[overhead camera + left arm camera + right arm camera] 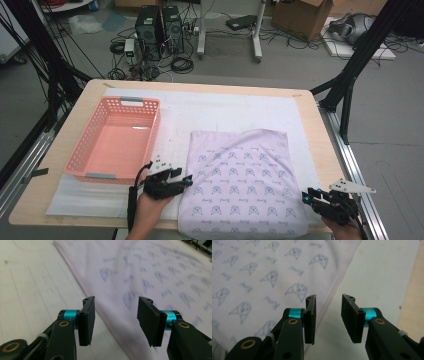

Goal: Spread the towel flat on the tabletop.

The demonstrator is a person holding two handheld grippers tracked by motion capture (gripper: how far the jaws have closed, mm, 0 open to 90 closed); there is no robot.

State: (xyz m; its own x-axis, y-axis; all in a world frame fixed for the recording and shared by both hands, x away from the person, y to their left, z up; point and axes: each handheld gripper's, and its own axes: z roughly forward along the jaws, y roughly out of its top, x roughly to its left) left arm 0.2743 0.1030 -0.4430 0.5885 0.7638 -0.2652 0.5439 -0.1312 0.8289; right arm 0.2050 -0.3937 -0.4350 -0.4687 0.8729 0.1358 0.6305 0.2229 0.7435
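A pale folded cloth [245, 185] printed with small blue figures lies flat on the white mat [225, 110] at the table's front right. My left gripper [187, 180] sits low at the cloth's left edge, near the front. In the left gripper view its jaws stand open [116, 301], and the cloth's pink-stitched hem [100, 307] runs on the mat between and beyond them. My right gripper [306, 196] is by the cloth's front right corner. It is open too [328, 297], with the cloth's right hem [337, 282] just beyond its left jaw. Neither holds anything.
A pink plastic basket [150, 135] with nothing in it stands on the mat at the left, just behind my left gripper. The wooden table edge [320, 145] lies close on the right. Computers, cables and boxes are on the floor beyond the table.
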